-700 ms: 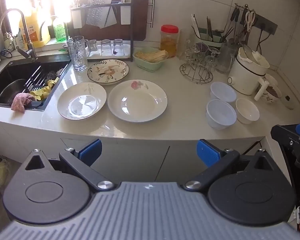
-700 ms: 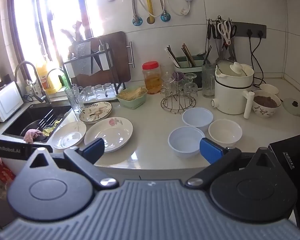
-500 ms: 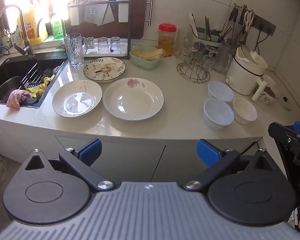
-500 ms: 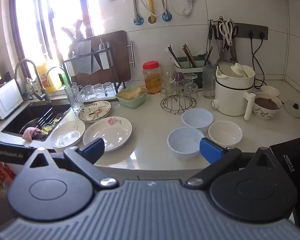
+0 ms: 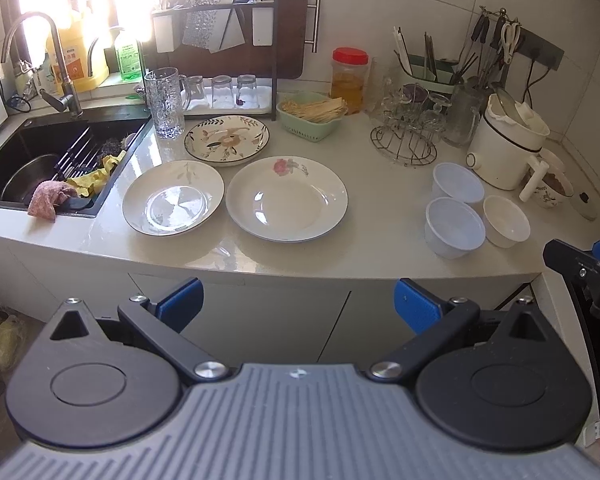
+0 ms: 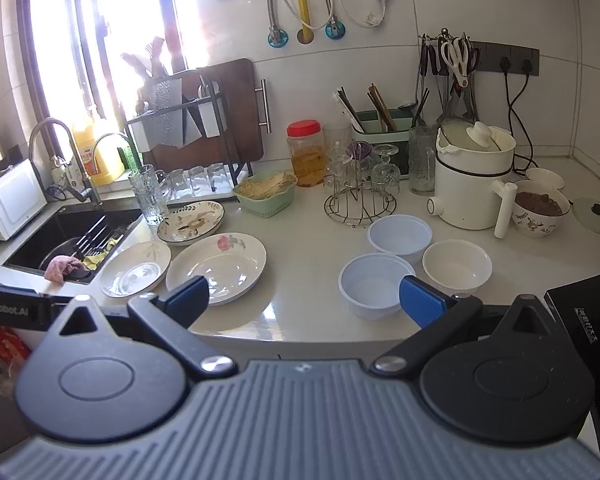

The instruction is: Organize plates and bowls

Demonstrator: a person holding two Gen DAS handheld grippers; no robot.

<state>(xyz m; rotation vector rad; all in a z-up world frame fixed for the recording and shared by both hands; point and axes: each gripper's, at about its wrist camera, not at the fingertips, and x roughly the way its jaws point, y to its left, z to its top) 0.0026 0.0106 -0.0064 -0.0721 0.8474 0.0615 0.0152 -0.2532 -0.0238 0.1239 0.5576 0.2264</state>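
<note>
Three plates lie on the counter: a white plate with a leaf print [image 5: 173,202] [image 6: 135,268], a larger white plate with a pink flower [image 5: 286,199] [image 6: 217,266], and a patterned plate [image 5: 226,139] [image 6: 191,222] behind them. To the right stand two pale blue bowls [image 5: 454,221] [image 5: 458,183] [image 6: 376,284] [image 6: 400,236] and a white bowl [image 5: 505,221] [image 6: 457,266]. My left gripper [image 5: 298,306] is open and empty, held in front of the counter edge. My right gripper [image 6: 303,298] is open and empty, near the counter's front edge.
A sink [image 5: 56,156] with a cloth and a pot is at the left. A glass mug [image 5: 165,102], a green basket [image 5: 312,114], a wire glass rack [image 5: 404,142], a white cooker [image 5: 506,148] and a filled patterned bowl [image 6: 540,208] stand around the dishes.
Both grippers shifted slightly; the left view has swung a little so the dishes sit lower and more central. Nothing on the counter moved. Both grippers stay open.
</note>
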